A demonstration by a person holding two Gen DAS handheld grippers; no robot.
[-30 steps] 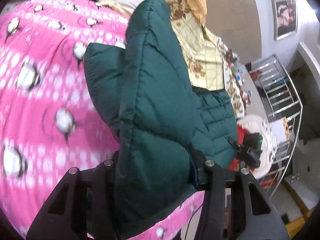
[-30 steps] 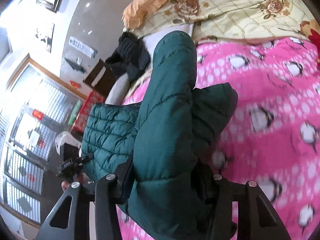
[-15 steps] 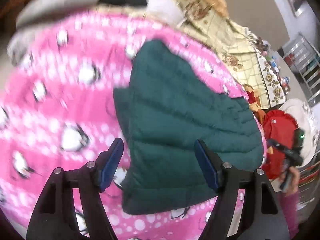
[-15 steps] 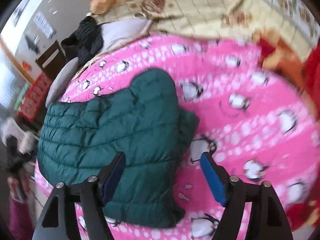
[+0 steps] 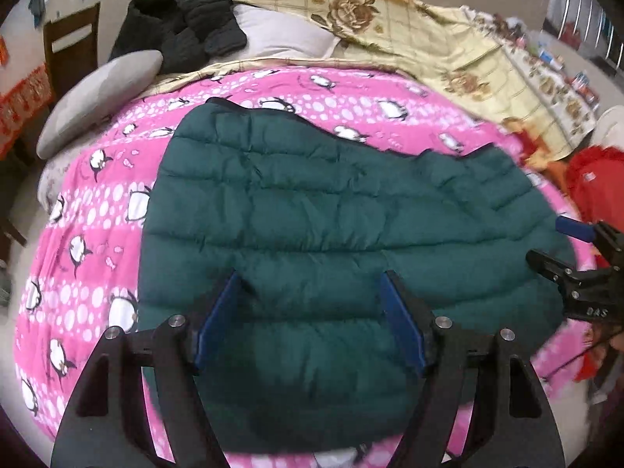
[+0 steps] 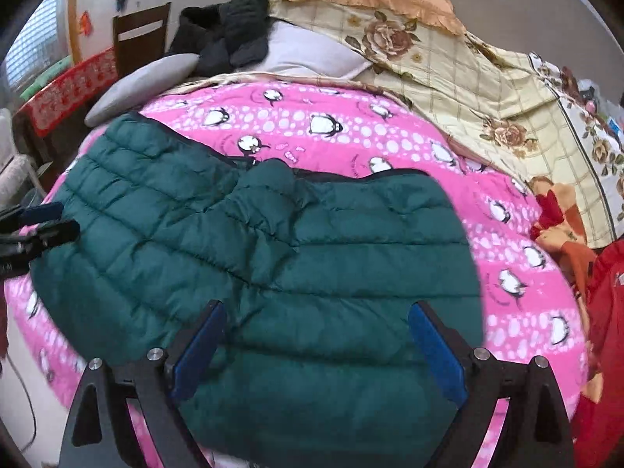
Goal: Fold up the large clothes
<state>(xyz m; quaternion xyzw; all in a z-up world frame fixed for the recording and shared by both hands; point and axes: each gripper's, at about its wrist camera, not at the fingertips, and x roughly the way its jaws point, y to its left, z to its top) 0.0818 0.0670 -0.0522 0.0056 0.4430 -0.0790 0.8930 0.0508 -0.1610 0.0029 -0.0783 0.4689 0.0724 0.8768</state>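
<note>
Lying flat, puffy quilted green jacket (image 5: pixel 331 210), fleecy pink penguin blanket (image 5: pixel 93 210)

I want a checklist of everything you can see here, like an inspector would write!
Surface: bed under a pink penguin-print blanket.
Job's things: dark green quilted puffer jacket lying flat on the blanket, sleeves folded in.
Clutter: black padded garment, grey pillow, cream floral quilt, red fabric at the bed's edge.
Grippers: left hand-held gripper open above the jacket, holding nothing; right hand-held gripper jaws opening, nothing gripped.
Cables: thin dark cord at the lower left of the right view.
Surroundings: wooden chair, red-cloth table, papers on the wall.
</note>
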